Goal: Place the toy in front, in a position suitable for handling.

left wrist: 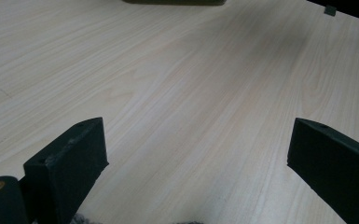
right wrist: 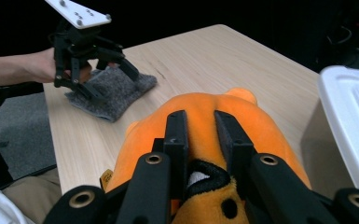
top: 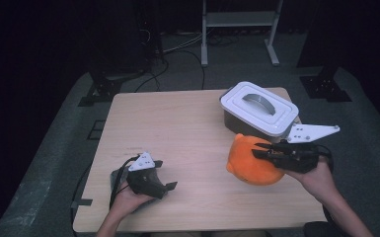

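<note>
An orange plush toy [top: 250, 163] with small ears is at the right of the wooden table [top: 177, 123], just in front of the white box. My right gripper [top: 259, 150] reaches in from the right and is shut on the toy's top. In the right gripper view its two black jaws pinch a fold of the orange plush toy [right wrist: 205, 107], and my right gripper [right wrist: 203, 128] points across the table. My left gripper [top: 166, 175] rests near the front left on a grey cloth [top: 115, 177], with its jaws spread wide. Between the left gripper [left wrist: 198, 144] fingers [left wrist: 70, 158] lies bare wood.
A white lidded box [top: 259, 107] with a grey handle stands at the back right, close behind the toy; its edge [right wrist: 354, 121] appears in the right gripper view. That view also has the grey cloth [right wrist: 116, 93] under the left gripper [right wrist: 95, 65]. Dark floor, cables and stands surround the table.
</note>
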Tool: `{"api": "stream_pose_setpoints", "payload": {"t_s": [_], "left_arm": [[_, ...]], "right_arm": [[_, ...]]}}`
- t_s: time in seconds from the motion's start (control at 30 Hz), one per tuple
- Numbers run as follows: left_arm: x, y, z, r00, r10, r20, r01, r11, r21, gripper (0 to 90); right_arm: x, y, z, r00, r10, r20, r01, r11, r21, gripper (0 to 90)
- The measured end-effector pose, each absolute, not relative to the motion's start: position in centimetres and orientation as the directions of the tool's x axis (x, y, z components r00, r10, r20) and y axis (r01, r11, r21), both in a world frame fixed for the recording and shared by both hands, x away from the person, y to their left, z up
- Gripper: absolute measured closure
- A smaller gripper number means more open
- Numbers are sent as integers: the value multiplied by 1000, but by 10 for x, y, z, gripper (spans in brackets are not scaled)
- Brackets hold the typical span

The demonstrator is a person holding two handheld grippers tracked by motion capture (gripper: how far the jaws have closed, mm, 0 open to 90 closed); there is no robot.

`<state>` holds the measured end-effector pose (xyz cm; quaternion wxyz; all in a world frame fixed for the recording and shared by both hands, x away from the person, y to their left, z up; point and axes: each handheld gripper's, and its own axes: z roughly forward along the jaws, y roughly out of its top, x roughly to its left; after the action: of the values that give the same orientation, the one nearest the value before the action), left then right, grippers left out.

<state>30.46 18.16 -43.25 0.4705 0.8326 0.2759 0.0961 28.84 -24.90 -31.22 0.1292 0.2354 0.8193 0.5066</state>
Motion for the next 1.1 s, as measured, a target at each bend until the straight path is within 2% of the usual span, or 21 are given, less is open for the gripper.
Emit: {"api": "stream_pose_setpoints", "payload": {"t_s": [0.47, 1.1], "left_arm": [[307, 192, -431, 817, 566, -112, 381, -385, 841, 52], [310, 204, -428, 798, 592, -111, 391, -369, 843, 52]], "right_arm": [[300, -201, -309, -907, 421, 25, 204, 386, 900, 750], [315, -157, -340, -938, 341, 58, 209, 427, 880, 749]]}}
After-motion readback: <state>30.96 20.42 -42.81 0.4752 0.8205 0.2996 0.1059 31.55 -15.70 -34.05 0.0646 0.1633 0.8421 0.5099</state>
